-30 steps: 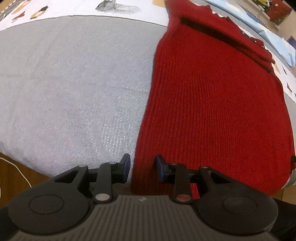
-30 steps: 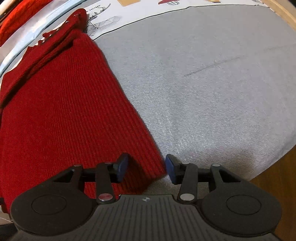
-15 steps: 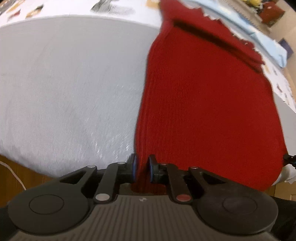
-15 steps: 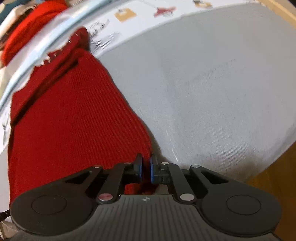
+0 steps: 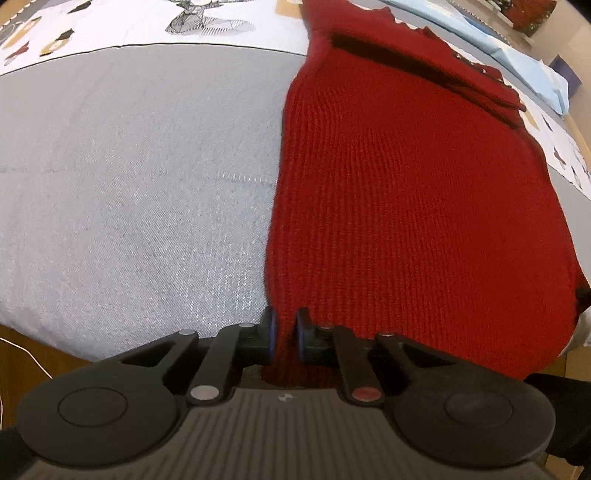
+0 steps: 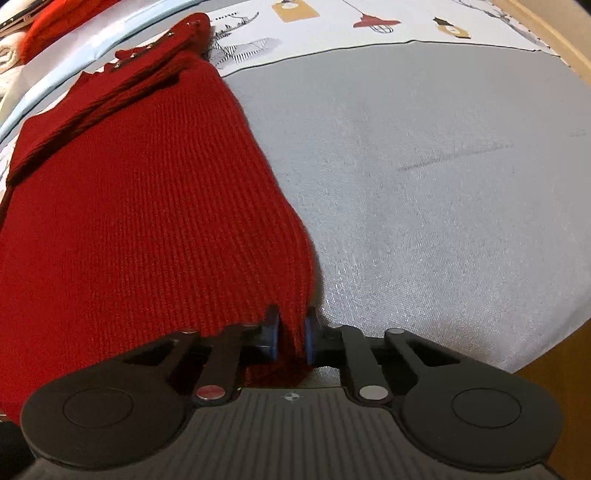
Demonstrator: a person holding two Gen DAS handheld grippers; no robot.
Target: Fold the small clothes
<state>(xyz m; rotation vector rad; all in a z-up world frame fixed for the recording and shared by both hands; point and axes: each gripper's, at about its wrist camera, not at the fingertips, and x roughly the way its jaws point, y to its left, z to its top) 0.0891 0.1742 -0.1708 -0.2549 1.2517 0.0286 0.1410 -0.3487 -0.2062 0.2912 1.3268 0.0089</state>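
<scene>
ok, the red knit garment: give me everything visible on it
The red knit garment is ribbed, deep red, lying flat and lengthwise on the grey cover, its far end folded over in darker layers with a scalloped edge. Its near hem is pinched at both corners: the left gripper and the right gripper are each shut on it.

A home setting: a padded grey woven fabric surface [image 5: 129, 192] borders a white cloth printed with cartoon figures [image 5: 110, 26] at twelve o'clock, and brown wooden flooring [image 6: 554, 369] shows at five o'clock.
</scene>
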